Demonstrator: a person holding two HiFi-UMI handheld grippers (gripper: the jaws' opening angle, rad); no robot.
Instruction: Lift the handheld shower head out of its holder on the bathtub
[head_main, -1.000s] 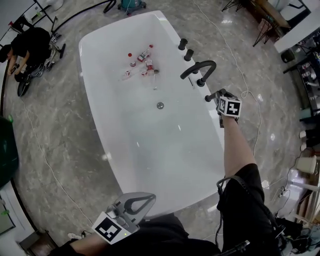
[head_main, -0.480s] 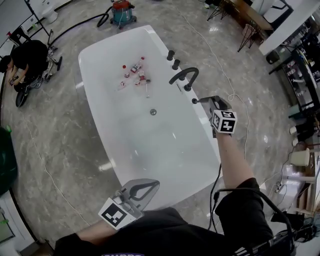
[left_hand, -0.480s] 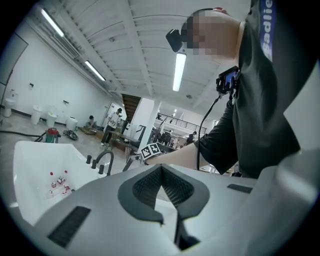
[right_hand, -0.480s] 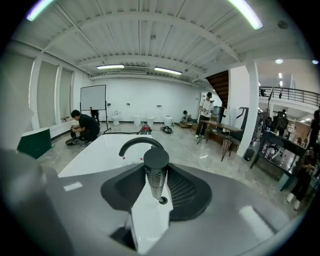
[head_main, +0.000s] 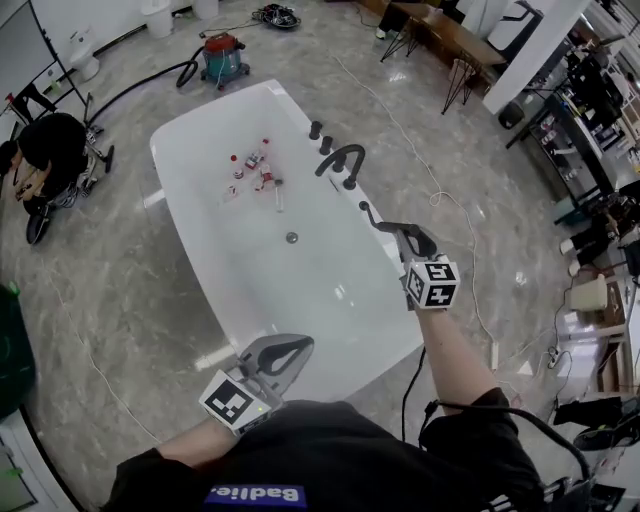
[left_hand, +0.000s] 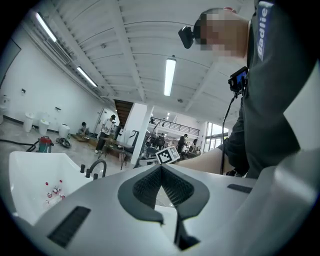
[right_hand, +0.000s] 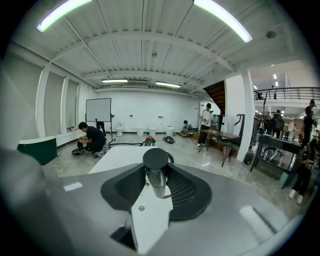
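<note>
Step in hand: carrying the handheld shower head (right_hand: 157, 165) clear of its holder on the bathtub (head_main: 178, 215).

Grip: right gripper (head_main: 398, 232) is clamped on the handset. In the right gripper view both ribbed pads press its knurled barrel just below the round end cap, and the cap stands proud of the jaw tips. The grip sits near one end, so the rest of the handset acts as a lever.

Position of handset: in the head view it sticks out of the jaws toward the faucet spout (head_main: 340, 158), over the tub's right rim. It looks free of the holder. The holder itself cannot be picked out at this size.

To do it well (judgement):
- Keep the squeeze steady. The barrel is round and smooth apart from the knurl, and could twist in the pads.
- Move along the line of the holder first and sideways only after that, so nothing drags on the rim.
- Watch for hose pull. A dark line hangs below the right forearm, but I cannot tell whether it is the shower hose or a rig cable.
- Stay off the spout and the knobs beside it.

Pose: right arm reaches forward, nearly straight. The gripper tilts a little downward, marker cube on top. Left gripper (left_hand: 160, 170) is held low, close to the body at the tub's near end. Its jaw tips are closed together with nothing between them. It has no part in this step.

Also noted: small bottles (head_main: 255, 172) lie on the tub floor at the far end.
</note>
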